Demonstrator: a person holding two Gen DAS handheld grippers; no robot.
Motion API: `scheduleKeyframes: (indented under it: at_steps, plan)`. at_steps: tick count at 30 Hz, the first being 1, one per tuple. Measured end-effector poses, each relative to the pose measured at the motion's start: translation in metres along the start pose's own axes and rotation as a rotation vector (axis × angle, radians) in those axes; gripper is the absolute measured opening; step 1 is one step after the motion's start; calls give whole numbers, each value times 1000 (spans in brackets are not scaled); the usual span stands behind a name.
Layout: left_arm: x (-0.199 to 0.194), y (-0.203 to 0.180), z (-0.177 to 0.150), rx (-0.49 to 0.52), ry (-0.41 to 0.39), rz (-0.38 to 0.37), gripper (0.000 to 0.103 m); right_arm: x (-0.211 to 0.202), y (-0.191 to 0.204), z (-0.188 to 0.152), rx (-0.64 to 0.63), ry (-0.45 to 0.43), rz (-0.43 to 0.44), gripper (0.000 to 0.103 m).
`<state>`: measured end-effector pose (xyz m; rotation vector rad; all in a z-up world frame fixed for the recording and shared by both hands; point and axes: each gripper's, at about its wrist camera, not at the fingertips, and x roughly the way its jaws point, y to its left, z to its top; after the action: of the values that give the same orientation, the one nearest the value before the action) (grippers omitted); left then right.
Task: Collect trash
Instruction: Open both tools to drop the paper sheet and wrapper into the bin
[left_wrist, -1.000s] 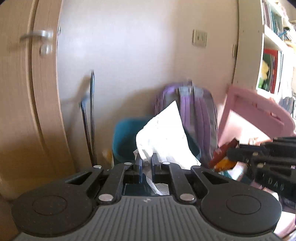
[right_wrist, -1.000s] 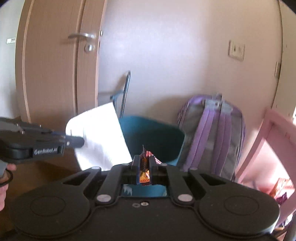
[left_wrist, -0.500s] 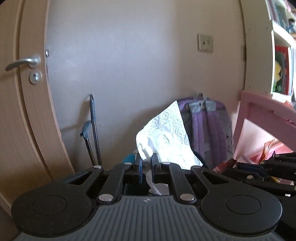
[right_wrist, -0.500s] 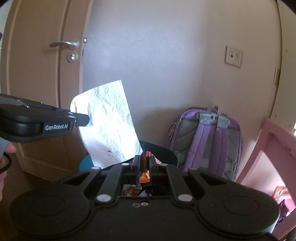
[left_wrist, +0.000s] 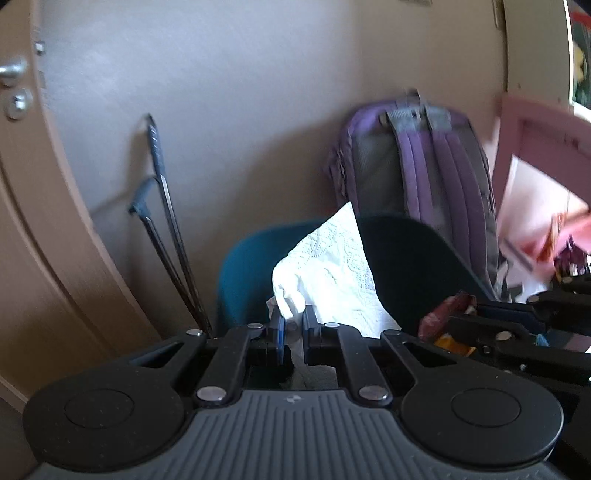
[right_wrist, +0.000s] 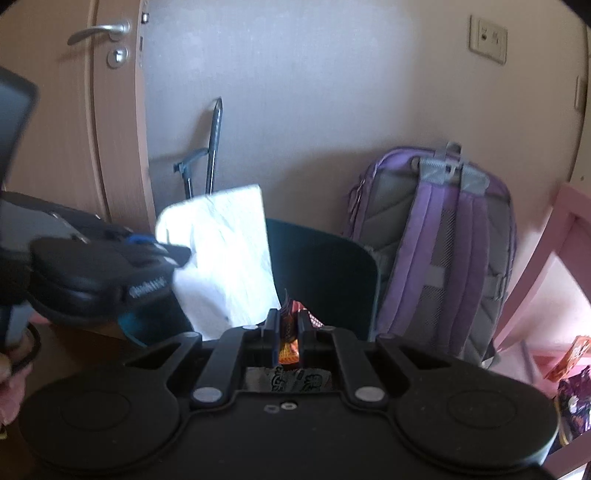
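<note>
My left gripper (left_wrist: 293, 321) is shut on a white paper napkin (left_wrist: 332, 273) that stands up in front of a teal trash bin (left_wrist: 251, 269). The napkin (right_wrist: 225, 254) and the left gripper (right_wrist: 177, 254) also show in the right wrist view, at the bin's left rim. My right gripper (right_wrist: 287, 325) is shut on a red and orange snack wrapper (right_wrist: 288, 343), just in front of the bin (right_wrist: 325, 280). In the left wrist view the right gripper (left_wrist: 454, 321) sits at the right with the wrapper (left_wrist: 443, 314) at its tip.
A purple backpack (right_wrist: 439, 254) leans on the wall right of the bin. A pink chair (right_wrist: 569, 236) stands at the far right with more wrappers (right_wrist: 569, 362) near it. A folded dark stand (right_wrist: 214, 147) and a wooden door (right_wrist: 74, 147) are on the left.
Both grippers have tilted down and moved closer to the bin, which now shows more fully. The napkin and wrapper stay gripped.
</note>
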<state>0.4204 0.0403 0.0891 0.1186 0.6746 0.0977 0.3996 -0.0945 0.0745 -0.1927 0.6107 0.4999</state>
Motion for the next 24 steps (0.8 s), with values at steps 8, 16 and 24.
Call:
scheduleKeyframes:
  at_steps: [8, 16, 24]
  plan:
    - [39, -6, -3, 54, 120, -20, 9, 26, 6, -7, -20, 61, 2, 12]
    - [55, -7, -7, 35, 203, -29, 14, 29, 3, -12, -9, 77, 8, 19]
    - [40, -3, -7, -8, 157, -14, 73, 7, -7, -10, 26, 55, 12, 40]
